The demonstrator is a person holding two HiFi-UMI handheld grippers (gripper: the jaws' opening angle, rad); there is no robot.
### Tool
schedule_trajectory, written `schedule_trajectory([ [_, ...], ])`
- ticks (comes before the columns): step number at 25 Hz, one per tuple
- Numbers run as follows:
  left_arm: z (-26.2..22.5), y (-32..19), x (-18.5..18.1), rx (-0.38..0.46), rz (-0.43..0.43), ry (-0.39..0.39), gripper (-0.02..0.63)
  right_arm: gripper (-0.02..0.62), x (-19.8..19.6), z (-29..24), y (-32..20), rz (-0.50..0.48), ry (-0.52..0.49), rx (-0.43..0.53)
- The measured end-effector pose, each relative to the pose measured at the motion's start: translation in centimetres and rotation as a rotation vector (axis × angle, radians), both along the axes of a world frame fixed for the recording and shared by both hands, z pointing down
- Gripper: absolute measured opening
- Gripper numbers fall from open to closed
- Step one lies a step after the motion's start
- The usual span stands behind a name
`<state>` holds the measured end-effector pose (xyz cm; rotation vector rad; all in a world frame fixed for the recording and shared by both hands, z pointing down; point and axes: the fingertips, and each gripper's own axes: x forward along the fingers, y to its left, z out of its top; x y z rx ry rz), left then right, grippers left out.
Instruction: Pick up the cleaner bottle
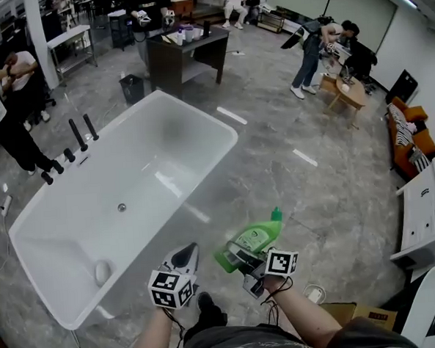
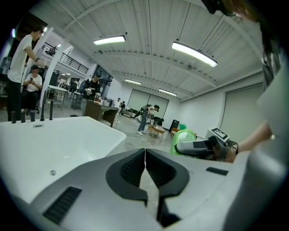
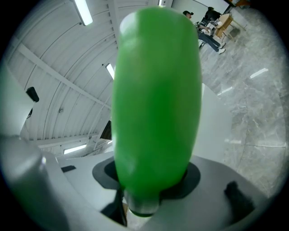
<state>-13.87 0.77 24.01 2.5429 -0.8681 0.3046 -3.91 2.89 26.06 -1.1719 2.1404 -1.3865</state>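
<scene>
In the head view, your right gripper (image 1: 236, 258) holds the green cleaner bottle (image 1: 257, 238) above the floor, near you and just right of the white bathtub (image 1: 161, 99), with its cap pointing away. Your left gripper (image 1: 187, 254) hangs just left of it. The left gripper view shows its fingers clenched together with nothing between them. The right gripper view shows the fingers grasping the bottle's green body.
</scene>
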Motion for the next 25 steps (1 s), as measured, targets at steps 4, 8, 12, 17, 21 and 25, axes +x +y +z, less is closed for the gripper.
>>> schedule_trajectory([
  [4,0.0,3.4,1.2,0.007,-0.008,-0.002,0.015,0.198,0.3,-0.8,3.5,-0.029,-0.006,0.018],
  [8,0.5,7.8,2.4,0.012,-0.017,-0.01,0.015,0.198,1.1,-0.9,7.7,-0.033,-0.033,0.029],
  [12,0.4,12.5,3.1,0.022,-0.017,-0.02,0.015,0.198,1.8,-1.1,12.3,-0.002,-0.099,0.035],
  [17,-0.4,18.9,3.8,0.038,-0.022,-0.017,0.015,0.198,2.8,-1.5,19.0,0.011,-0.111,0.028],
  [21,0.1,24.1,5.1,0.024,-0.02,-0.005,0.015,0.198,4.1,-1.1,24.4,0.008,-0.078,0.027],
  [25,-0.7,28.6,5.9,0.045,0.002,-0.012,0.015,0.198,4.9,-2.0,28.7,0.015,-0.072,0.035],
])
